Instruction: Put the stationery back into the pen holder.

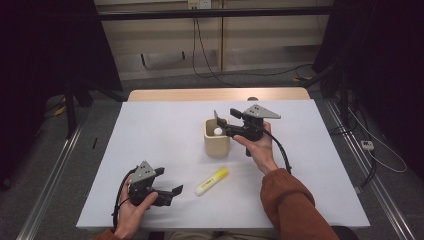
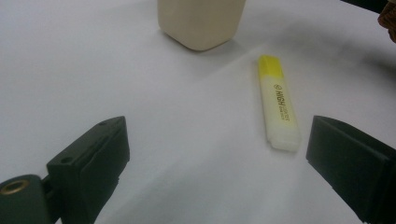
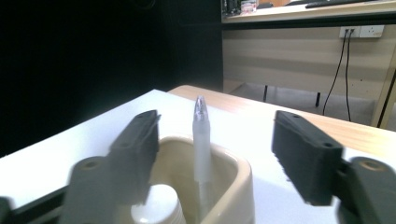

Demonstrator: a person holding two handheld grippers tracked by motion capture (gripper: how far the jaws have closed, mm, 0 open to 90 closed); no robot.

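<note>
A beige cup [image 1: 217, 142] stands mid-table with a white rounded cap [image 1: 218, 131] inside it. My right gripper [image 1: 223, 120] hovers at the cup's rim, held by a hand in a rust sleeve. In the right gripper view, its jaws [image 3: 219, 144] stand open on either side of a translucent pen [image 3: 201, 135], which stands upright in the cup [image 3: 240, 175] and touches neither jaw. A yellow highlighter [image 1: 212, 181] lies flat in front of the cup. My left gripper [image 1: 169, 181] rests low at the front left, open and empty, facing the highlighter [image 2: 278, 105] and the cup [image 2: 201, 23].
The white table top [image 1: 150, 135] ends in a wooden strip [image 1: 215, 94] at the far edge. Dark curtains hang at both sides, and cables run across the floor behind and to the right of the table.
</note>
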